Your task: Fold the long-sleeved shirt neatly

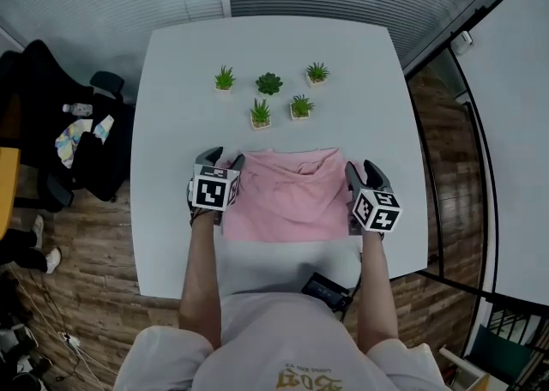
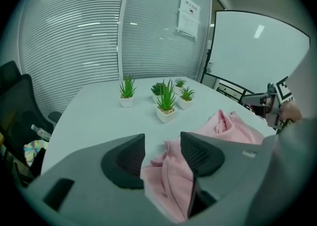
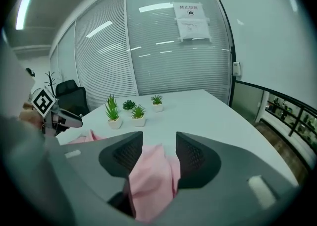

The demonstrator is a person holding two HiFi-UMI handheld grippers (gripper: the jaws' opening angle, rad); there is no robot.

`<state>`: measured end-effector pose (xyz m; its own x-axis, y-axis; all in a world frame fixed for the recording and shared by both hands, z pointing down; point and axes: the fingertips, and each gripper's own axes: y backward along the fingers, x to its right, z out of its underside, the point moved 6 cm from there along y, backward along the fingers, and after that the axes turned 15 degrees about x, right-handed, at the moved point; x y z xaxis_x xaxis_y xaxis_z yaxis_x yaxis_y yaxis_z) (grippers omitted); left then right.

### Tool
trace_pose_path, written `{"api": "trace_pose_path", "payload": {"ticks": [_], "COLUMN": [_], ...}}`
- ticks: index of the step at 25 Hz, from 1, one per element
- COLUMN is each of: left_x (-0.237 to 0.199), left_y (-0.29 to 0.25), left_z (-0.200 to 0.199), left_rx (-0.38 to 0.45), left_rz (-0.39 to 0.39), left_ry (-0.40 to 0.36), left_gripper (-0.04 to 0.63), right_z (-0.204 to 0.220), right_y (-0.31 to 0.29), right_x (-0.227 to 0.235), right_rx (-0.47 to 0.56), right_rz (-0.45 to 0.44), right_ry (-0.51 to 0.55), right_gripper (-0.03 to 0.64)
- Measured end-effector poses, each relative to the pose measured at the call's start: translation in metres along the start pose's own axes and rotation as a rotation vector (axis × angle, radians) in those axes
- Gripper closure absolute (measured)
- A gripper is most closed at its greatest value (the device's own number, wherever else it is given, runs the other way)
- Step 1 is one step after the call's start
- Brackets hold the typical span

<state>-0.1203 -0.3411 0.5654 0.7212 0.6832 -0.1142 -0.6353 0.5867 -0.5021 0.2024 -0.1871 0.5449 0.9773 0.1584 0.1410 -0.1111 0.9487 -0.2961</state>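
The white table [image 1: 171, 123] took up most of the space in front of the person, and the pink long-sleeved shirt [image 1: 287, 196] lay on its near half, already gathered into a rough rectangle with a rumpled ridge along the far edge. It looked to me like thin, light, limp cloth with no stiffness of its own, the sort that sags from wherever it is pinched, lets its layers slide over each other and skids easily on a smooth tabletop. I judged the best hold to be at the two outer edges or corners, taking every layer in the bite, with both sides lifted level so that the fold stayed square. The left gripper [image 1: 222, 158] sat at the shirt's left edge with its jaws partly apart. A bunched fold of pink cloth stood up in the gap, close against one pad but not squeezed by the pair, so it held nothing firmly. The right gripper [image 1: 362, 171] sat at the right edge in the same state, with its jaws parted and a loose fold of the shirt lying between them unpinched. Further back, well clear of the shirt, stood a cluster of small potted plants [image 1: 268, 83].
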Motion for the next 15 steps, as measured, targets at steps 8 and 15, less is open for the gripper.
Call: {"api": "trace_pose_path", "payload": {"ticks": [8, 15], "left_x": [0.011, 0.033], "left_y": [0.019, 0.048], "left_z": [0.004, 0.002], "left_rx": [0.028, 0.072], "left_rz": [0.005, 0.022], "left_ry": [0.010, 0.051], "left_gripper": [0.365, 0.396], "right_z": [-0.002, -0.015], "right_y": [0.017, 0.056], "right_x": [-0.021, -0.032], "right_rx": [0.022, 0.112], "right_rz": [-0.043, -0.063], "right_ry": [-0.026, -0.112], "right_gripper": [0.410, 0.421]}}
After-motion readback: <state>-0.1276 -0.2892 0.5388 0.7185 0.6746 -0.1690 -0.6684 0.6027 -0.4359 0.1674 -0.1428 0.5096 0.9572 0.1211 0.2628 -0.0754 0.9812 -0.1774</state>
